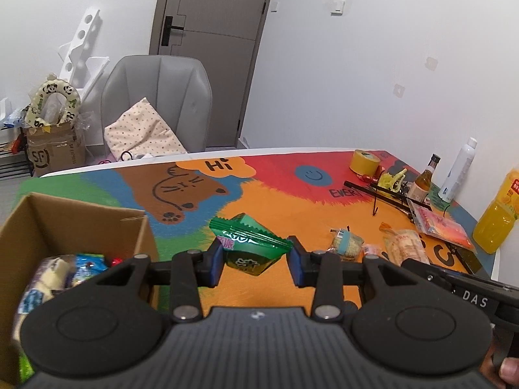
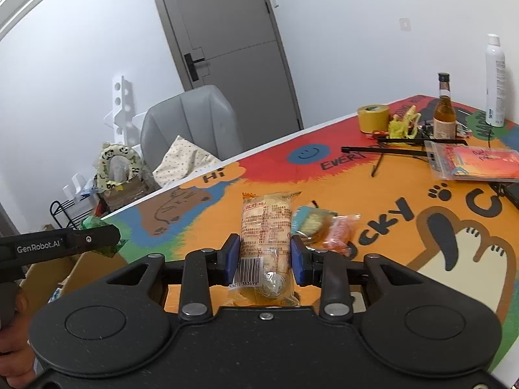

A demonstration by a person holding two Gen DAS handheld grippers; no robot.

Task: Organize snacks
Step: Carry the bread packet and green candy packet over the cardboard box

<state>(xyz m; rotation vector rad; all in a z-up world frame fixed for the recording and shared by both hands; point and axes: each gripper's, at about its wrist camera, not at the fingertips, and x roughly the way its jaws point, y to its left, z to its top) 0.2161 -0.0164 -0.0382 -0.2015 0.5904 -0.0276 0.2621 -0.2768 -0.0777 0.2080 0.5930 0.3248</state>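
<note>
Cartoon-print tabletop (image 2: 389, 194): cardboard box (image 1: 81, 220) partly filled, left tongs (image 1: 256, 259) clamping green snack packet (image 1: 249, 243) beside it, right tongs (image 2: 265, 256) straddling orange biscuit pack (image 2: 266, 227), grip uncertain; two small snacks (image 2: 324, 227) left.

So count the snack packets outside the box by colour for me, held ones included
Green: 1, the green packet in the left claw
Orange-brown: 1, the long cake packet between the right claw's pads
Teal: 1, teal packet
Pink-orange: 1, small pink packet
Total: 4
</note>
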